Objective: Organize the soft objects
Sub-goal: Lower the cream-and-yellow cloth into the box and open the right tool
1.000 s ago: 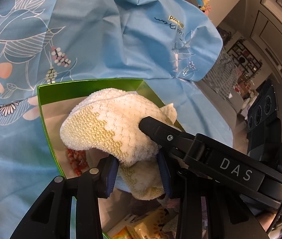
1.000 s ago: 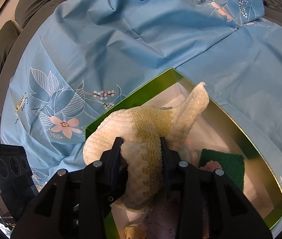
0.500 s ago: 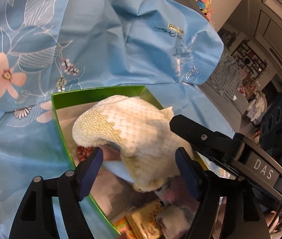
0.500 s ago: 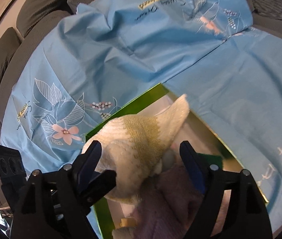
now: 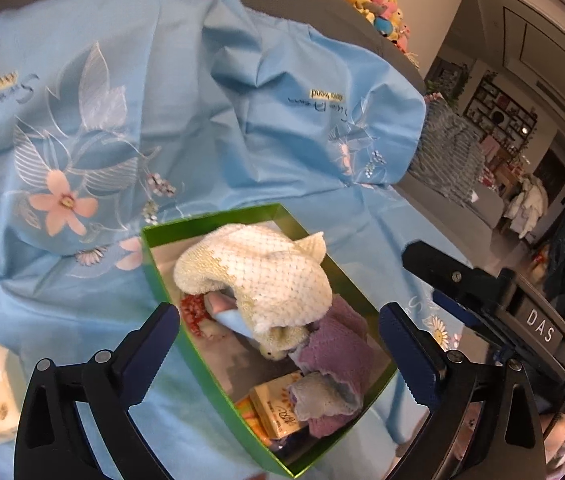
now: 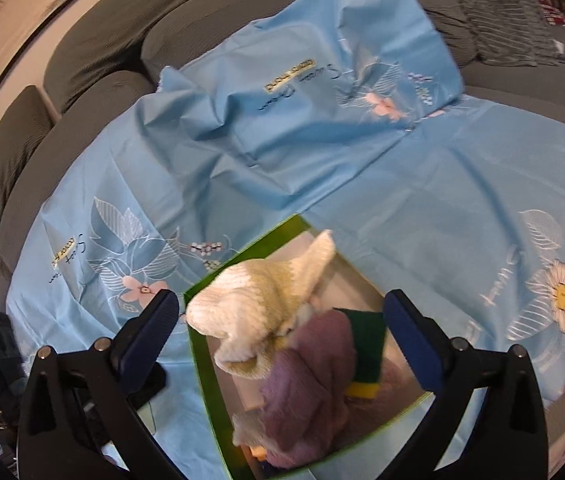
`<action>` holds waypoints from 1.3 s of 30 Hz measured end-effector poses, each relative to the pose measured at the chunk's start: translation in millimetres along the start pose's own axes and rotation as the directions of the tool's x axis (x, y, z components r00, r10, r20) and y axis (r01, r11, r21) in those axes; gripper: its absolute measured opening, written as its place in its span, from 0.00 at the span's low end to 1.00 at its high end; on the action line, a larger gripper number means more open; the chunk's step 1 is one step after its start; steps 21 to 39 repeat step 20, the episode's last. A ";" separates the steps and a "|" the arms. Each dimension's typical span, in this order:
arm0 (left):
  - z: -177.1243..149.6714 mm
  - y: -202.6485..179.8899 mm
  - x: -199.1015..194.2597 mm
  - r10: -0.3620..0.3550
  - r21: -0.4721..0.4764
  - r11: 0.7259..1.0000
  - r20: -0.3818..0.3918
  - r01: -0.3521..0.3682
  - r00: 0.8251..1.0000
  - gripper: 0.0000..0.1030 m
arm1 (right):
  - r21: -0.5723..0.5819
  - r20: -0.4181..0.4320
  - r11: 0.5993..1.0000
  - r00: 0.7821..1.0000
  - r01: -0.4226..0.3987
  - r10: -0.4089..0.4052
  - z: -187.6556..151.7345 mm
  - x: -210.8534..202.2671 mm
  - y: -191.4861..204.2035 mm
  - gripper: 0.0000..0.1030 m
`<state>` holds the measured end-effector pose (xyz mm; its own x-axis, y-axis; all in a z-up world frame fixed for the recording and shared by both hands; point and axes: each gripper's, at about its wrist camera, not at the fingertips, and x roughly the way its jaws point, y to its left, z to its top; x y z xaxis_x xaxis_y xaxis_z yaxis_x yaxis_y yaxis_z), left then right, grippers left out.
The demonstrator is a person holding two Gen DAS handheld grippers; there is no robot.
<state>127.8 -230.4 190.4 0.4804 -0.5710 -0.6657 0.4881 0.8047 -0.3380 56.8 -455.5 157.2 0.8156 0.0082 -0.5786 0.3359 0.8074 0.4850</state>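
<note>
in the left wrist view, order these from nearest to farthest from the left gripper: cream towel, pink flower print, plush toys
1. cream towel, in the green box just ahead of the open left gripper.
2. pink flower print, on the blue sheet to the upper left.
3. plush toys, atop the sofa back at the far top.

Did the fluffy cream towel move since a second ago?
Yes. The cream towel dropped free of both opening grippers and now lies lower inside the green box, draped over the purple cloth.
</note>
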 end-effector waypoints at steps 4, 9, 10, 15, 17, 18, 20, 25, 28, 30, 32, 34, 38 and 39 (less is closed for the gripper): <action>1.1 -1.8 -8.1 0.008 -0.011 1.000 0.010 -0.008 1.000 0.97 | -0.008 0.013 0.999 0.999 0.041 -0.041 -1.8 -13.3 -2.7 0.99; -1.9 -5.3 -11.7 0.025 -0.004 1.000 0.005 -0.025 1.000 0.97 | -0.008 0.045 0.999 0.998 0.054 -0.053 -2.6 -27.6 -3.5 0.99; -2.9 -6.2 -13.5 0.042 0.000 0.999 0.018 -0.042 0.999 0.97 | -0.011 0.051 0.998 0.997 0.066 -0.065 -2.5 -29.0 -2.8 0.99; -4.6 -8.3 -15.2 0.050 0.018 0.999 0.030 -0.051 0.998 0.97 | -0.018 0.074 0.995 0.993 0.098 -0.096 -2.9 -36.9 -2.1 0.99; -4.6 -8.4 -15.0 0.042 0.013 0.999 0.029 -0.042 0.999 0.97 | -0.017 0.076 0.995 0.993 0.096 -0.095 -3.5 -38.7 -2.0 0.99; -5.1 -8.3 -15.7 0.040 0.013 0.999 0.031 -0.041 0.999 0.97 | -0.019 0.079 0.995 0.992 0.098 -0.096 -3.9 -39.7 -1.6 0.99; -6.2 -9.1 -17.6 0.025 0.017 1.000 0.038 -0.026 0.999 0.97 | -0.026 0.080 0.994 0.991 0.106 -0.104 -4.7 -40.6 -0.1 0.99; -6.2 -9.1 -17.6 0.025 0.017 1.000 0.038 -0.026 0.999 0.97 | -0.026 0.080 0.994 0.991 0.106 -0.104 -4.7 -40.6 -0.1 0.99; -6.2 -9.1 -17.6 0.025 0.017 1.000 0.038 -0.026 0.999 0.97 | -0.026 0.080 0.994 0.991 0.106 -0.104 -4.7 -40.6 -0.1 0.99; -6.2 -9.1 -17.6 0.025 0.017 1.000 0.038 -0.026 0.999 0.97 | -0.026 0.080 0.994 0.991 0.106 -0.104 -4.7 -40.6 -0.1 0.99; -6.2 -9.1 -17.6 0.025 0.017 1.000 0.038 -0.026 0.999 0.97 | -0.026 0.080 0.994 0.991 0.106 -0.104 -4.7 -40.6 -0.1 0.99; -6.2 -9.1 -17.6 0.025 0.017 1.000 0.038 -0.026 0.999 0.97 | -0.026 0.080 0.994 0.991 0.106 -0.104 -4.7 -40.6 -0.1 0.99; -6.2 -9.1 -17.6 0.025 0.017 1.000 0.038 -0.026 0.999 0.97 | -0.026 0.080 0.994 0.991 0.106 -0.104 -4.7 -40.6 -0.1 0.99; -6.2 -9.1 -17.6 0.025 0.017 1.000 0.038 -0.026 0.999 0.97 | -0.026 0.080 0.994 0.991 0.106 -0.104 -4.7 -40.6 -0.1 0.99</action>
